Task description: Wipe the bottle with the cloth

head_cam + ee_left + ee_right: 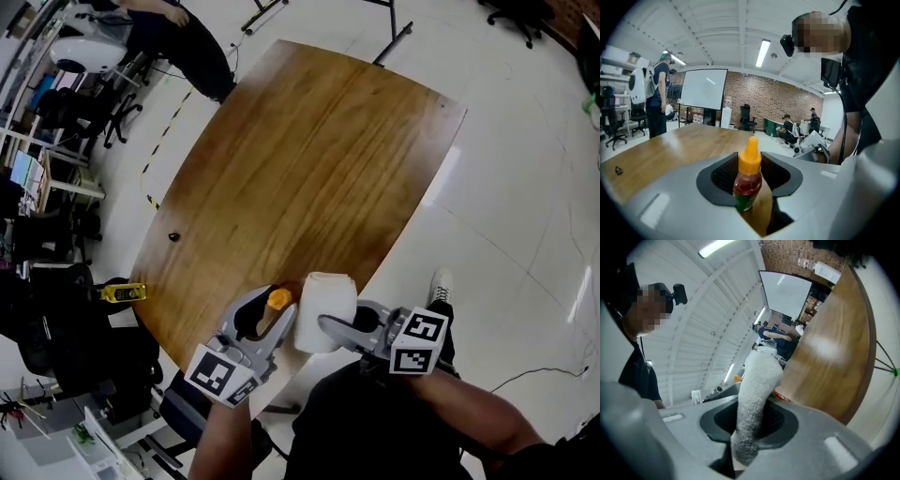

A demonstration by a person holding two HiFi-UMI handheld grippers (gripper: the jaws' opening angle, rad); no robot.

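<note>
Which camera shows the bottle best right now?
The left gripper view: the bottle stands between its jaws, orange cap and red contents clear. The head view shows only its cap beside the cloth; the right gripper view shows only slivers behind the cloth.

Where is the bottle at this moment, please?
In the head view the bottle sits low and left of centre, held in the left gripper at the near edge of the wooden table, with the white cloth immediately to its right.
</note>
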